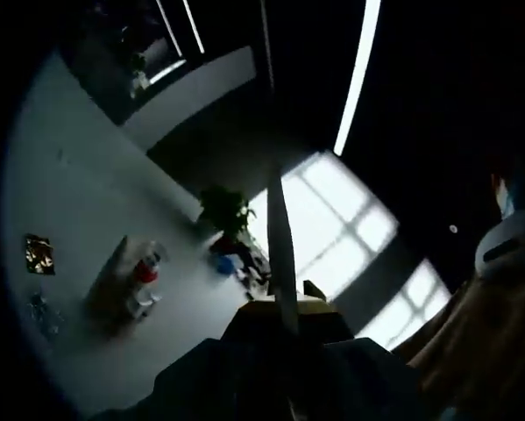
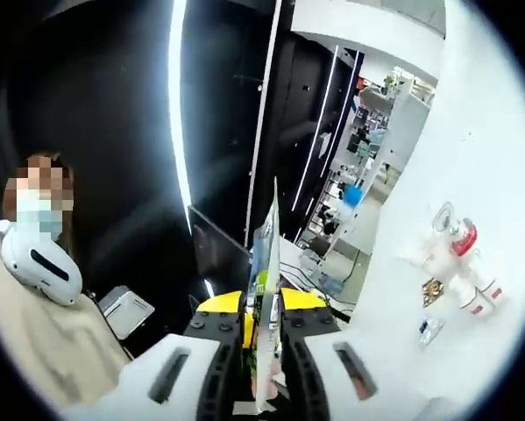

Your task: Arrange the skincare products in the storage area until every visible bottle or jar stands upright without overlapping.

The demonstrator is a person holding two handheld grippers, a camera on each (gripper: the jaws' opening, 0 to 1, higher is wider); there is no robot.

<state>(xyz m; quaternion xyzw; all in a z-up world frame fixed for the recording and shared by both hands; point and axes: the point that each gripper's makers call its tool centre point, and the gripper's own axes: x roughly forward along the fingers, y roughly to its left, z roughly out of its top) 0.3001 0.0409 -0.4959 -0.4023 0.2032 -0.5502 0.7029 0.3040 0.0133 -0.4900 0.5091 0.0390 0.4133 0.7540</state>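
dark room behind, right claw [image 2: 262, 351] upraised around flat packet [image 2: 264, 289]

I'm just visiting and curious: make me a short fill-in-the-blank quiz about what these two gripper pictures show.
1. The right gripper has its jaws closed on a thin, flat ____.
2. In the left gripper view, a potted plant has ____ leaves.
3. In the right gripper view, the white bottle has a ____ cap.

Missing words: packet; green; red

We saw a glossy, thin printed packet [image 2: 264, 289] in the right tool's [image 2: 264, 368] matt black plastic jaws.
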